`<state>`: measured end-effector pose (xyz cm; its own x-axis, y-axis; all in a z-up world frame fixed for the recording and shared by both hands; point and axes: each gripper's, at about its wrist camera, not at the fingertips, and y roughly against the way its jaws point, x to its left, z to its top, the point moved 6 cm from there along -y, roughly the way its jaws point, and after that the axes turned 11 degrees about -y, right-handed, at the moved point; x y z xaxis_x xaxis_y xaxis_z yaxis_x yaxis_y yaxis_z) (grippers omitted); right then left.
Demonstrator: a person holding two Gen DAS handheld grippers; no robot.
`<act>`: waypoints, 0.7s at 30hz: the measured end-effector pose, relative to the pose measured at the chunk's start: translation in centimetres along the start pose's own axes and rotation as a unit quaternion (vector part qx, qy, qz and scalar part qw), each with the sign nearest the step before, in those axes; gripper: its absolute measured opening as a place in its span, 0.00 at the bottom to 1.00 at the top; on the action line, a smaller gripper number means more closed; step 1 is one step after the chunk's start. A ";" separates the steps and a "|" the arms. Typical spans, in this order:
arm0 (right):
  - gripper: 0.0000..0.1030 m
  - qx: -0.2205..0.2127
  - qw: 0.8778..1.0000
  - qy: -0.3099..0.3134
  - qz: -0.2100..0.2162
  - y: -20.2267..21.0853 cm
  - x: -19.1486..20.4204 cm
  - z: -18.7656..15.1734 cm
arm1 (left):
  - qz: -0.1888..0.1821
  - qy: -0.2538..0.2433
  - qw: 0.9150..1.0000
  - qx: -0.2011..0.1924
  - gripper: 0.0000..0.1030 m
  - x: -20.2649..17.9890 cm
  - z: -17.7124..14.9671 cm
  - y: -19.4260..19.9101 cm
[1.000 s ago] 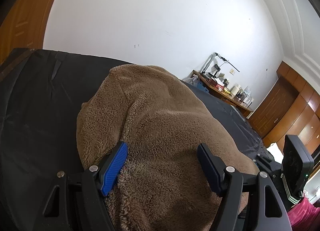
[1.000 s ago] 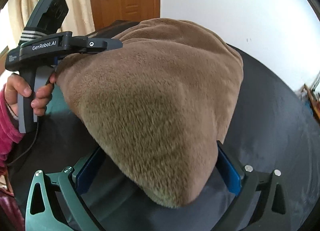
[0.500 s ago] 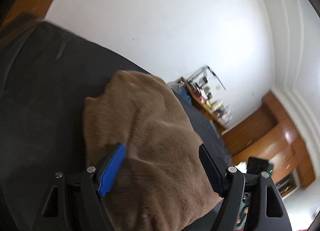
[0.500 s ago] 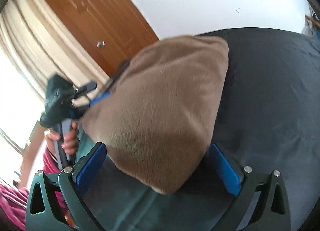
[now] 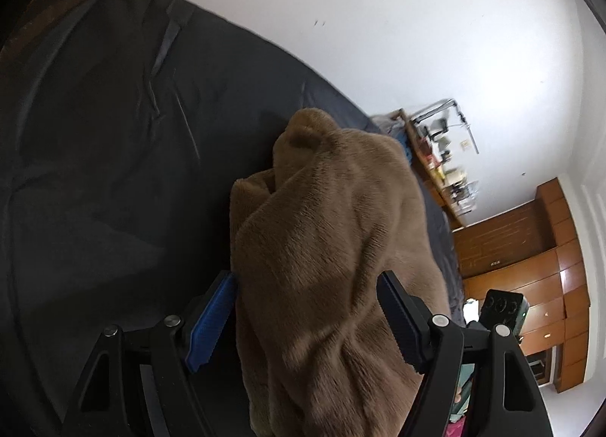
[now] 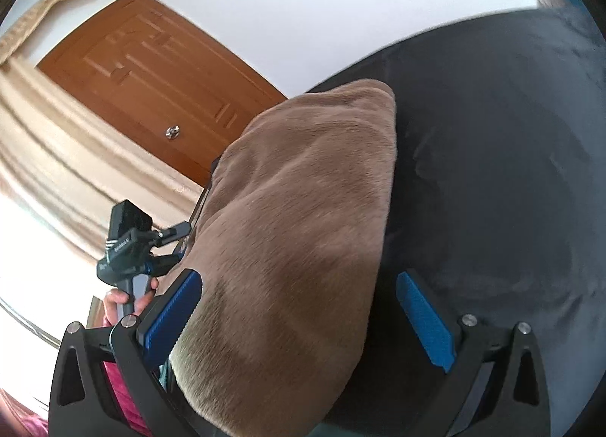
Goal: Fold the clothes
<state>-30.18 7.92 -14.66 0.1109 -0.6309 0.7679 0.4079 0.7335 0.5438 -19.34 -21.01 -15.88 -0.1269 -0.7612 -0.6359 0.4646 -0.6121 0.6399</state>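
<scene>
Hanging between both grippers, the brown fleece is sitting mostly off the dark bed, bunched and draped, with only its far end looking like it is reaching the cover. The left gripper is showing its pads standing wide, fleece filling the gap and spilling over them; whether anything is pinching deeper in, cannot tell. The right gripper is the same story: blue pads spread, cloth lying across the left pad and clear of the right one, grip point hidden under the pile. The right view is also catching the left gripper from outside, a hand wrapping its handle, fleece running up against its fingers.

Stage is ambiguous: a lifted garment like this is fitting either a fold being carried over or a bundle being moved, so no call on that.

Risks from here:
- Fleece is thick and slippery-looking; if the hold is shallow, its weight is likely pulling it free on a swing.
- Cloth is bunching unevenly near the left gripper, so edges are probably not lining up and a fold may land crooked.
- Both views are tilting and smeared, suggesting fast motion; a flung end could be flopping back over itself.
- Loose pile could be snagging on the toothed pads at release.
</scene>
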 end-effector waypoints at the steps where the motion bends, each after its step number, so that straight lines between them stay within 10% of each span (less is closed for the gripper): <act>1: 1.00 0.001 1.000 -0.004 0.000 -0.1 -0.2 0.3 | -0.003 0.001 1.000 0.007 0.76 0.1 0.1 -0.5; 21: 1.00 0.053 0.998 0.005 -0.017 -1.8 -0.3 1.0 | -0.069 0.000 0.994 0.080 0.86 -1.0 0.1 -3.0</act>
<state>-31.86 7.03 -15.49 0.1075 -0.6587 0.7447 0.3141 0.7332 0.6031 -20.68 -18.45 -17.15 -0.1799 -0.6680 -0.7221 0.2982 -0.7365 0.6071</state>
